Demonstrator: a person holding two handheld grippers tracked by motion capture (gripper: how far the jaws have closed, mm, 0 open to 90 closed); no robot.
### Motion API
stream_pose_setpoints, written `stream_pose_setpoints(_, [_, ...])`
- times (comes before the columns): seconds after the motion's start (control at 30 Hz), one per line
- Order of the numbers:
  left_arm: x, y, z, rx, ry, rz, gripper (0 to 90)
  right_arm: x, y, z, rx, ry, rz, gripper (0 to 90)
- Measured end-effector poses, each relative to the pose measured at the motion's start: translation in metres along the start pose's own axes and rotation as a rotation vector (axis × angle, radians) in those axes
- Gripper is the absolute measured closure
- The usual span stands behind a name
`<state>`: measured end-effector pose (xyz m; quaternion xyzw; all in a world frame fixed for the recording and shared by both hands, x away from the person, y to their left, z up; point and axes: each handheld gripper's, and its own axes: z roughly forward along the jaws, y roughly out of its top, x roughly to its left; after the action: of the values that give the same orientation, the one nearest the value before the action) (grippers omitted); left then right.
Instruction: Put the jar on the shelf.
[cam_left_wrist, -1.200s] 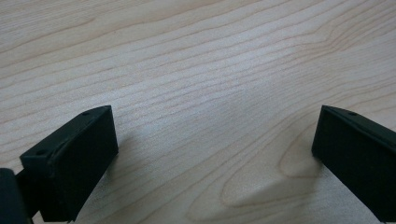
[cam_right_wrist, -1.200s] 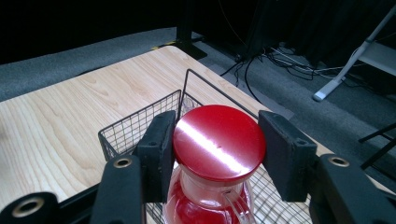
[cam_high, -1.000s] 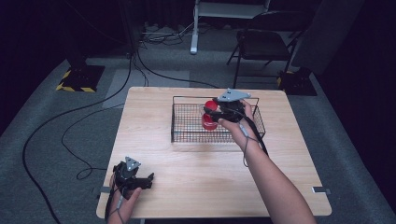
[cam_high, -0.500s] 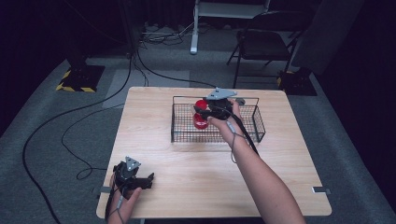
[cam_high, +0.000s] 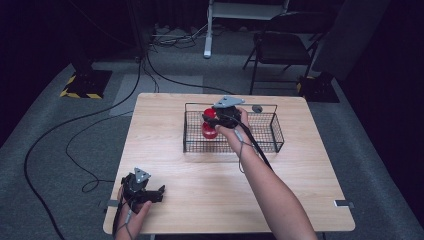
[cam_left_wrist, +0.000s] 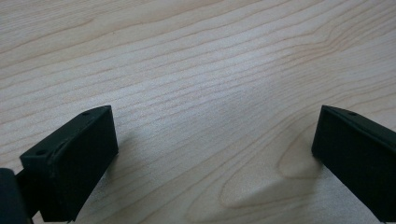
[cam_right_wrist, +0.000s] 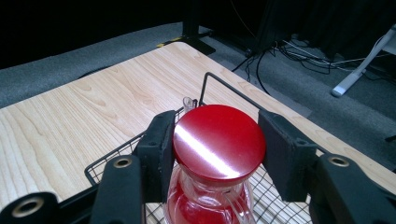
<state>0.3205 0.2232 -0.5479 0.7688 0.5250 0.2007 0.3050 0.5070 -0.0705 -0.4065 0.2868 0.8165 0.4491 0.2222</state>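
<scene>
A glass jug with a red lid (cam_right_wrist: 218, 140) and red contents hangs between my right gripper's (cam_right_wrist: 217, 137) pads (cam_right_wrist: 159, 140), which press on the lid from both sides. From above, the jug (cam_high: 209, 129) sits low inside the left part of the black wire basket (cam_high: 200, 146), with my right gripper (cam_high: 216, 119) shut on its top. My left gripper (cam_high: 150, 192) rests at the table's front left corner. Its jaws stand wide apart over bare wood (cam_left_wrist: 215, 93) with nothing between them.
The basket stands at the back middle of the light wooden table (cam_high: 200, 180). A small dark round object (cam_high: 257, 108) lies just behind its far rim. Beyond the table are a chair (cam_high: 280, 45) and cables on grey floor.
My right gripper has carried the red-lidded jug leftward and lower within the basket. The left gripper has stayed put.
</scene>
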Motion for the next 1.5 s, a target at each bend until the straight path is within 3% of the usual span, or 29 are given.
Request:
stream_pose_setpoints(0.8, [0.0, 0.0, 0.0, 0.0, 0.0, 0.0, 0.0, 0.005, -0.017, 0.039, 0.051, 0.008, 0.031, 48.2])
stream_pose_setpoints(1.5, [0.0, 0.0, 0.0, 0.0, 0.0, 0.0, 0.0, -0.001, -0.028, 0.047, 0.083, 0.016, 0.084, 47.4])
